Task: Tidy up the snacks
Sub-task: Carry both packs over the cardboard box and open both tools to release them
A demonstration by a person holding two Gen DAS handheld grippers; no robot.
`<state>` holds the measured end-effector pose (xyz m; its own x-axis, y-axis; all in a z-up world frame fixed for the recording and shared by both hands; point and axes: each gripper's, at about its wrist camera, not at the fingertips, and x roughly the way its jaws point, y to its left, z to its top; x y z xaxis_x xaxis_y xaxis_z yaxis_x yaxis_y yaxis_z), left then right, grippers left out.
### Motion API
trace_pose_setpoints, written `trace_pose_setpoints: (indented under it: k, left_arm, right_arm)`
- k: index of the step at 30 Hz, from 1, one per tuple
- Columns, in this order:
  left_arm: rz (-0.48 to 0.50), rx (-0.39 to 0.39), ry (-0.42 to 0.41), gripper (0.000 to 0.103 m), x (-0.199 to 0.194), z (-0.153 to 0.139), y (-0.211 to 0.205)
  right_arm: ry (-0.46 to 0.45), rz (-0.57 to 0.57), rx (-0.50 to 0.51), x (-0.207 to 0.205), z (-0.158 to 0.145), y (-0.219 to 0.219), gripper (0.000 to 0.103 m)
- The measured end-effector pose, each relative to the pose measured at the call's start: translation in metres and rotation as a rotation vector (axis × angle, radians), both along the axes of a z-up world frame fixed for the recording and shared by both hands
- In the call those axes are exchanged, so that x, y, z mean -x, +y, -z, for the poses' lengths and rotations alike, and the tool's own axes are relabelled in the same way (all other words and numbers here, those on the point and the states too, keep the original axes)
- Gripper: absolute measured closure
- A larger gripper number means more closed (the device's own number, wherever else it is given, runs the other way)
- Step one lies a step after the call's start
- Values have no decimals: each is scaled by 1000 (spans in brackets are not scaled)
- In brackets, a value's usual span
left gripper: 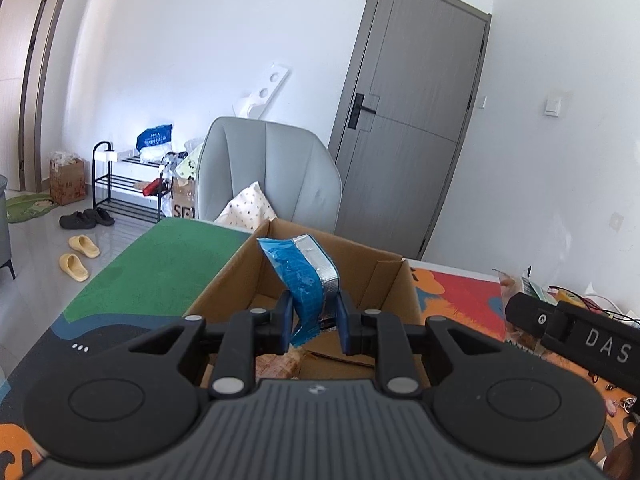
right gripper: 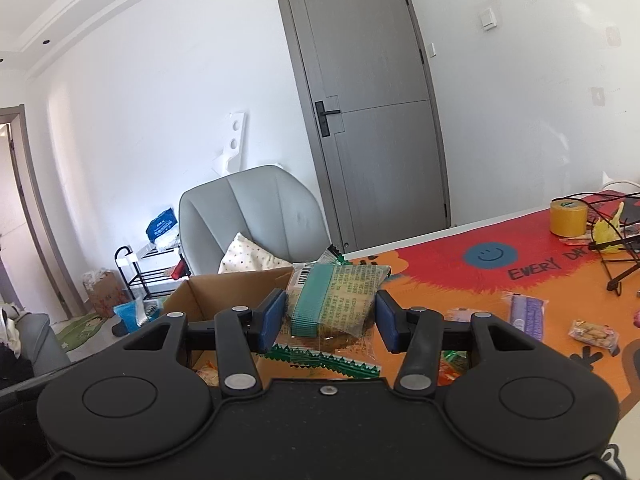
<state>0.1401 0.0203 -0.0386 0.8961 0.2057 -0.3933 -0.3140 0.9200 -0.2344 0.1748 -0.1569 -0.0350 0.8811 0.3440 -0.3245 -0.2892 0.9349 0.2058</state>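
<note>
My left gripper (left gripper: 313,324) is shut on a blue and silver snack packet (left gripper: 304,280) and holds it upright over the open cardboard box (left gripper: 224,280). Another snack lies on the box floor (left gripper: 280,364). My right gripper (right gripper: 331,322) is shut on a green snack packet (right gripper: 336,300), its pads pressing the packet's sides, above the table just right of the box (right gripper: 224,292). The blue packet also shows in the right wrist view (right gripper: 134,312) at the left. The right gripper's body shows in the left wrist view (left gripper: 572,340).
Loose snack packets lie on the colourful table mat (right gripper: 500,280): a purple one (right gripper: 530,316) and a peanut pack (right gripper: 594,334). A yellow tape roll (right gripper: 568,218) and a black wire stand (right gripper: 624,268) sit far right. A grey chair (left gripper: 272,172) stands behind the box.
</note>
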Motion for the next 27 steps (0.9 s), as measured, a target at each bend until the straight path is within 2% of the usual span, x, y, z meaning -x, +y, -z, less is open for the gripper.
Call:
trace_pose_setpoints:
  k: [2,12,19,21,24,25,27]
  left_arm:
    - [-12,12,-1,79,1,1,4]
    - [-61,37,-22,78,13,-6,27]
    - [-104,59,-20,75,21,-8,51]
    - [-111,61,-17,72,23,-8,55]
    - [-124,57,-10,58,25,-9,60]
    - [-128,54,-10,51,26,-9,60]
    - [-134,49,-16,43,28,-10,61]
  right_arm:
    - [3,-4,4,-1,1,3,54]
    - [24,-13,-13,-11,1,10,54]
    - [29,-62,-16,-15,-4,34,54]
    - [32,-87,-24,-16,-5,42,54]
    - [66,-135,-64,-22,-5,48,48]
    - [73,-141,-72,-23,-4,48,42]
    - [71,-125,-63,-22,-4,47,40]
